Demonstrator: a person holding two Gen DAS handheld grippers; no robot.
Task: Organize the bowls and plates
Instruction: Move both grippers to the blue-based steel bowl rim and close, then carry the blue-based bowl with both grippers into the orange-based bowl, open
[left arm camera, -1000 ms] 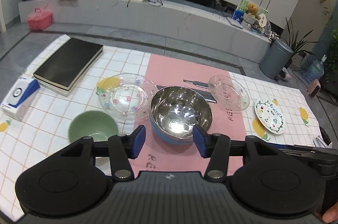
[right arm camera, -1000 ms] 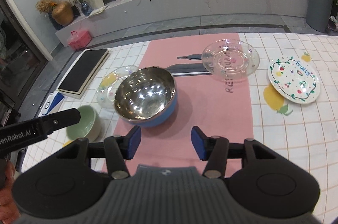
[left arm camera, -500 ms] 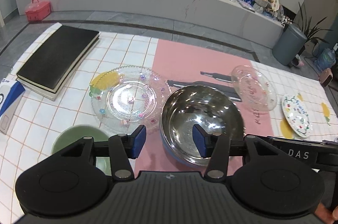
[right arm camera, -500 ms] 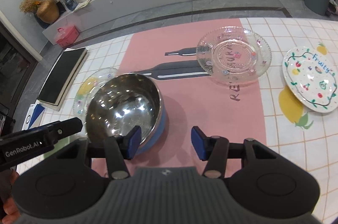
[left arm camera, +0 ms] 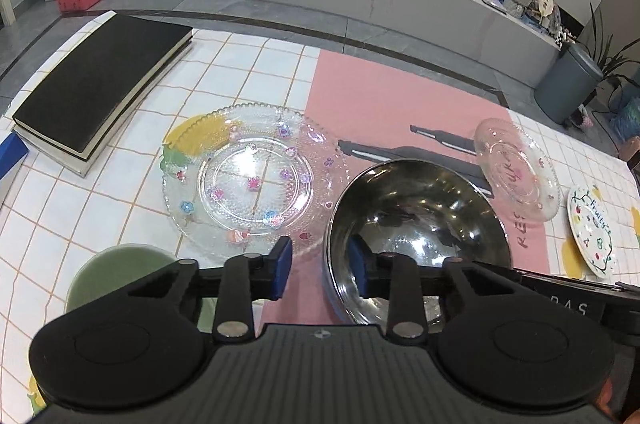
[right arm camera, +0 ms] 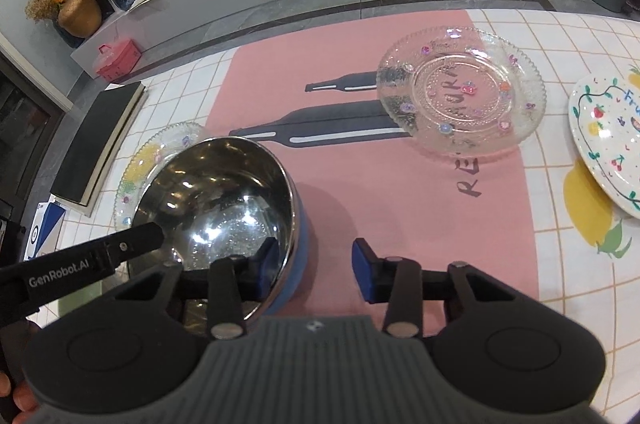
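A steel bowl with a blue outside (left arm camera: 416,220) (right arm camera: 224,192) stands on the pink mat. My left gripper (left arm camera: 320,270) is open and straddles its left rim: one finger inside, one outside. My right gripper (right arm camera: 314,266) is open and straddles its right rim the same way. A large clear glass plate (left arm camera: 252,180) lies left of the bowl, and it also shows in the right wrist view (right arm camera: 160,152). A green bowl (left arm camera: 116,272) sits near left. A smaller glass plate (right arm camera: 460,92) (left arm camera: 516,168) and a white fruit-pattern plate (right arm camera: 608,140) (left arm camera: 592,224) lie to the right.
A black book (left arm camera: 100,80) and a blue-white box (left arm camera: 12,160) lie at the table's left edge. The tiled tablecloth (right arm camera: 580,264) covers the table. A grey bin (left arm camera: 568,80) stands on the floor beyond the far right corner.
Both grippers have moved down and forward to the steel bowl. Each now has a finger on either side of its rim, and the jaws have narrowed a little.
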